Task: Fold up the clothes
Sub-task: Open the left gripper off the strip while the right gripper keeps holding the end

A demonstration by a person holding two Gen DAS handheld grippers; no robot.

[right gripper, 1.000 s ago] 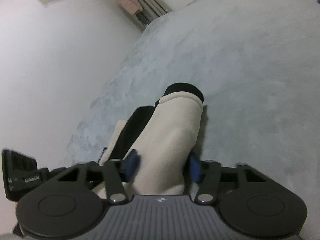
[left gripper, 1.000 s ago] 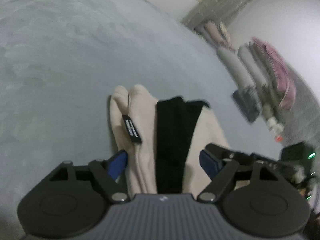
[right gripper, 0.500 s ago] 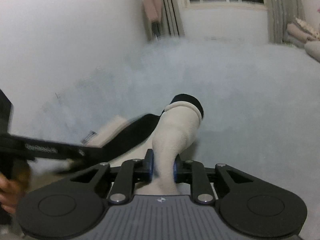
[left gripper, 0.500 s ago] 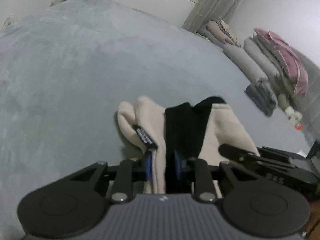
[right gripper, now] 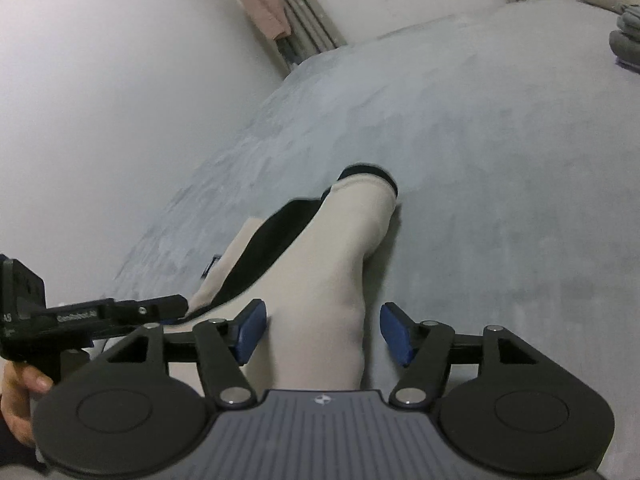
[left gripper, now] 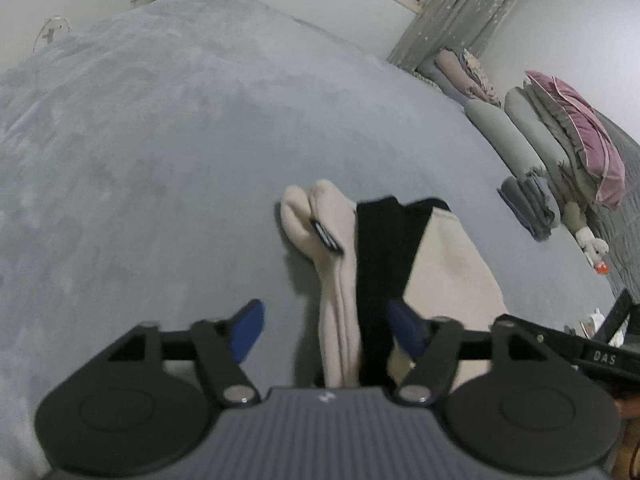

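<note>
A folded beige garment (left gripper: 452, 264) with a black band (left gripper: 384, 256) and a small black label (left gripper: 326, 236) lies on the grey bed cover (left gripper: 160, 160). My left gripper (left gripper: 328, 330) is opening. The garment's near end lies between its blue pads, close to the right pad, and neither pad presses on it. In the right wrist view the same garment (right gripper: 332, 272) runs forward between the pads of my right gripper (right gripper: 324, 334), whose jaws are also opening, with gaps on both sides of the cloth. The left gripper's finger (right gripper: 176, 306) reaches in from the left.
Rolled grey pillows (left gripper: 516, 120), a pink cushion (left gripper: 580, 128) and folded grey bedding (left gripper: 528, 204) line the bed's right side. A pale wall (right gripper: 100, 120) borders the bed cover (right gripper: 500, 160) on the left. A hand (right gripper: 20, 400) holds the left gripper's handle.
Half a second ago both grippers were pinched shut on the garment. Now both have let go, stand wide apart, and have drawn back slightly. The garment stays flat on the bed.
</note>
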